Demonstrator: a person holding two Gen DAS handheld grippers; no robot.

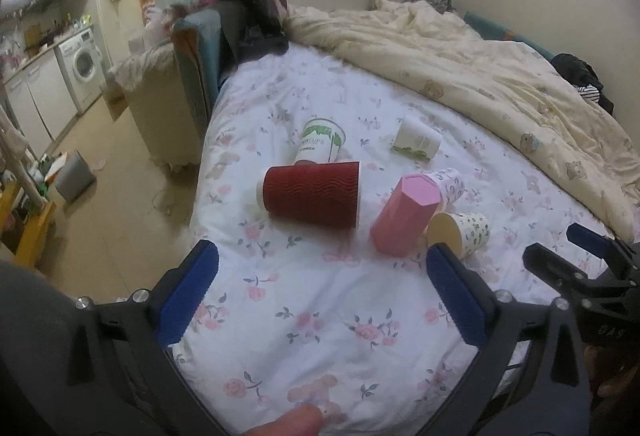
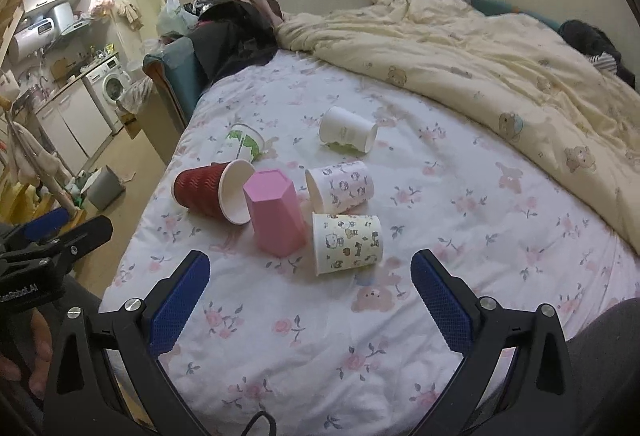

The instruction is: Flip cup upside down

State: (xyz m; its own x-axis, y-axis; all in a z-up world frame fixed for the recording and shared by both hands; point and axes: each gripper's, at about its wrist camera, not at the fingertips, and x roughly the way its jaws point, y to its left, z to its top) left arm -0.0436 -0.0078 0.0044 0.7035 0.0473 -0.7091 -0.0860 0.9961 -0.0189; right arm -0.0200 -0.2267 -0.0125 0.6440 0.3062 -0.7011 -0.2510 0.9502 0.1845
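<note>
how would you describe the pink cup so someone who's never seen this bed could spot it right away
On the floral bedsheet, look at the cluster of cups near the front edge. In its middle, between the red ribbed cup lying on its side and two cartoon-print paper cups, is the pink cup. It is the only solid pink, faceted one, and it already stands mouth down.

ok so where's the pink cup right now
The pink cup stands near the middle of the floral bed, closed end up, between the red cup on its left and the cartoon-print cup on its right.
</note>
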